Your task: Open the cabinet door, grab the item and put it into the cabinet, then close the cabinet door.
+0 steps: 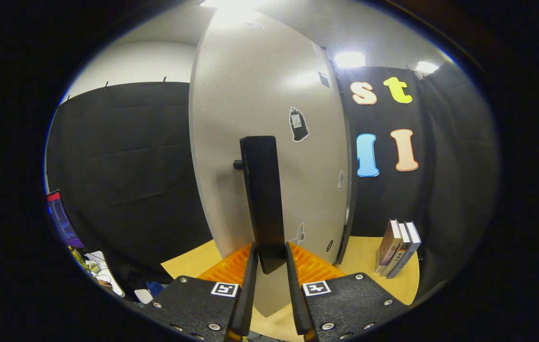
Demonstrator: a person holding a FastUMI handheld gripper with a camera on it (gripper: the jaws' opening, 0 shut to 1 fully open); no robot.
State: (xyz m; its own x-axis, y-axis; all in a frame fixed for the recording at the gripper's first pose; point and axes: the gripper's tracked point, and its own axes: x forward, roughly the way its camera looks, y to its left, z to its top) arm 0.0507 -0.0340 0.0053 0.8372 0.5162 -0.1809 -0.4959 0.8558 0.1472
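Claw (269, 259) level and pointing straight ahead, its two fingers (249, 285) running forward nearly parallel with a narrow gap, each body plate carrying a square marker tag and round screw heads. Fingers clamped on the lower end of the door handle (264, 199): a tall, flat, dark matte bar standing upright between them, both tips pressing its sides. Handle stands off the door on a short round peg visible at its left, up near the top. Ribbed, grooved pads show on the inner finger faces either side of the bar. Cabinet door (269, 109) right behind the handle: pale grey, smooth, slightly speckled panel, tall with a thin darker edge, bowed by the fisheye; a few small stickers on it, one tag-shaped, dark with a white patch, right of the handle. Door rises from the tabletop (364, 256), a light wood-tone flat surface. Beyond the fingers to the right, apart from the door, three books (399, 247) stand upright, leaning together, spines pale and purple-grey. Black cloth booth wall (122, 156) behind, wrinkled and matte. Off to the far left, low, a lit screen (62, 221) and some clutter, too small to identify. Ceiling lights (349, 59) bright above.
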